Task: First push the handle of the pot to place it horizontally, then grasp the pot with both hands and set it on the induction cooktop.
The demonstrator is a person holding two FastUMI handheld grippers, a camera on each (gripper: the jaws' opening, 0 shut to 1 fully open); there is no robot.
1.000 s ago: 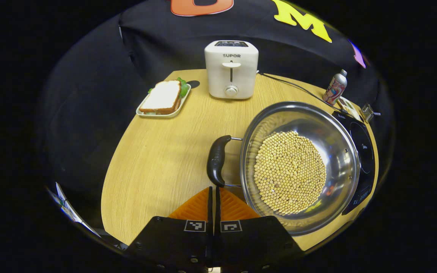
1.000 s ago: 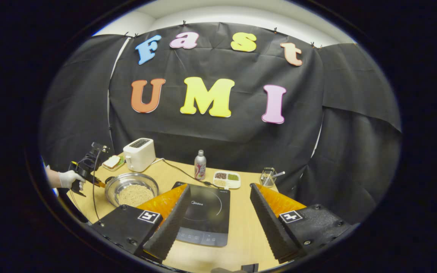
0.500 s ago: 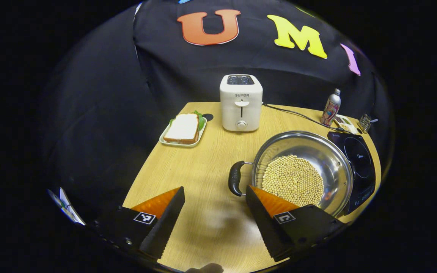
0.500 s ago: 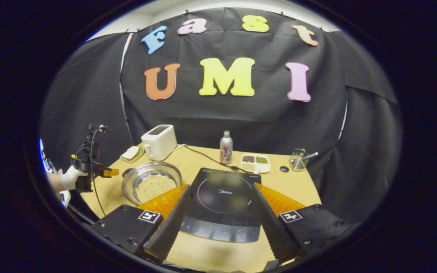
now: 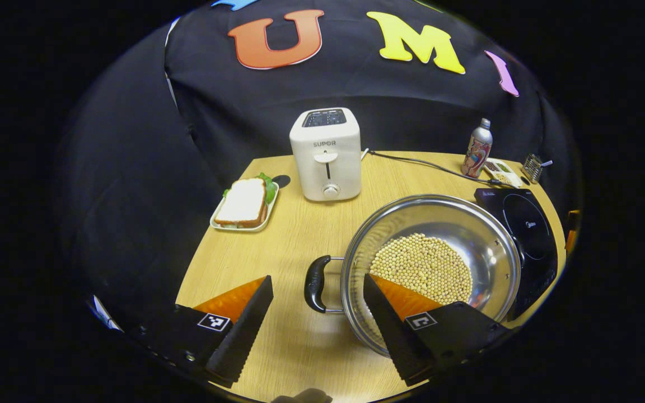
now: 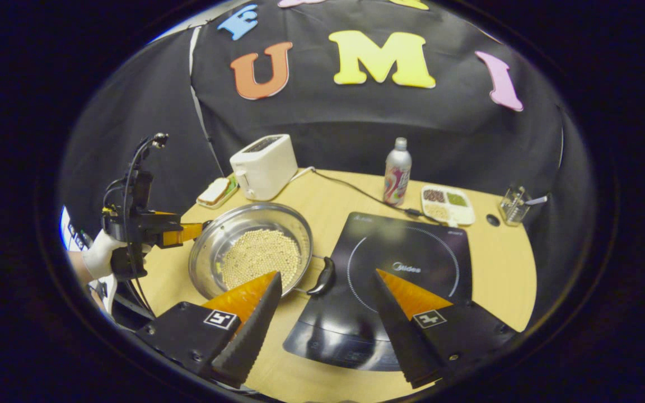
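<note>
A round wooden table stands in front of a black cloth wall. On it sits a shiny metal pot with a layer of pale beans in the bottom. The pot rests on the table just to the left of a flat black induction cooktop, and it is not on the cooktop.

In the left gripper view, the left gripper has its fingers spread wide and holds nothing. The pot's black left handle lies in the gap between the fingers, not touched by either one. The right-hand finger overlaps the pot's near rim.

In the right gripper view, the right gripper is also spread wide and holds nothing. The pot's other black handle lies between its fingers, over the left edge of the cooktop. At the far left of this view, a gloved hand holds the left gripper beside the pot.

Farther back on the table are a white toaster, a sandwich on a small tray, a bottle, a divided dish and a small glass.
</note>
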